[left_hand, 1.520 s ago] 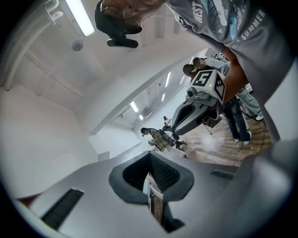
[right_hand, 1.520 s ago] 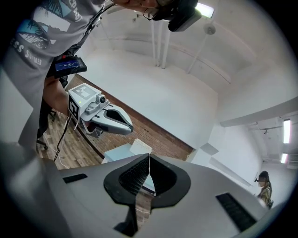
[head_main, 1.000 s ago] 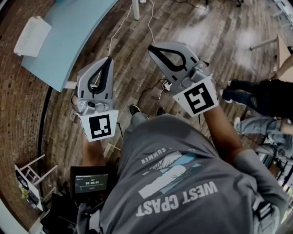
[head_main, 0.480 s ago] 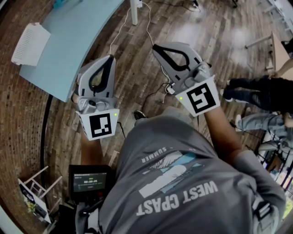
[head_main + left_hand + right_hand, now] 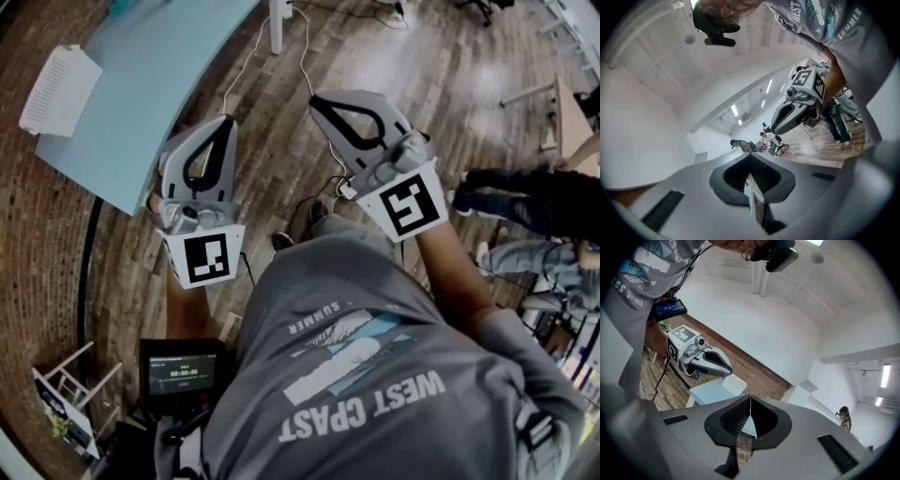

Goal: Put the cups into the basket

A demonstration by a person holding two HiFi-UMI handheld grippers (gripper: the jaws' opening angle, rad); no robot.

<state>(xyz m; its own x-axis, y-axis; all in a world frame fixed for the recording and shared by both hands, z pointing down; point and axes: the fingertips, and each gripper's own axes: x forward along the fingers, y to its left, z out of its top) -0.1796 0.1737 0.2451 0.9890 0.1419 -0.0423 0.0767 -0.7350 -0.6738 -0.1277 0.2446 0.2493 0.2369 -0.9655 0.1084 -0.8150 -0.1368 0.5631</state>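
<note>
You hold both grippers about level in front of your chest, above the wooden floor [image 5: 441, 103], and the task is not really begun; the step in hand, as I judge it, is the approach to the work place. The left gripper [image 5: 226, 123] has its jaws pressed together with nothing between them. The right gripper [image 5: 316, 100] is the same, closed and empty. The light blue table [image 5: 159, 66] lies ahead on your left, and near its far corner rests a white slatted basket [image 5: 60, 90], which I take for the goal of the task. No cups show in any view, so I cannot tell you where they stand. For the next move you will probably need to come nearer to the table, find a cup, and spread the jaws of one gripper before you bring them around it.
</note>
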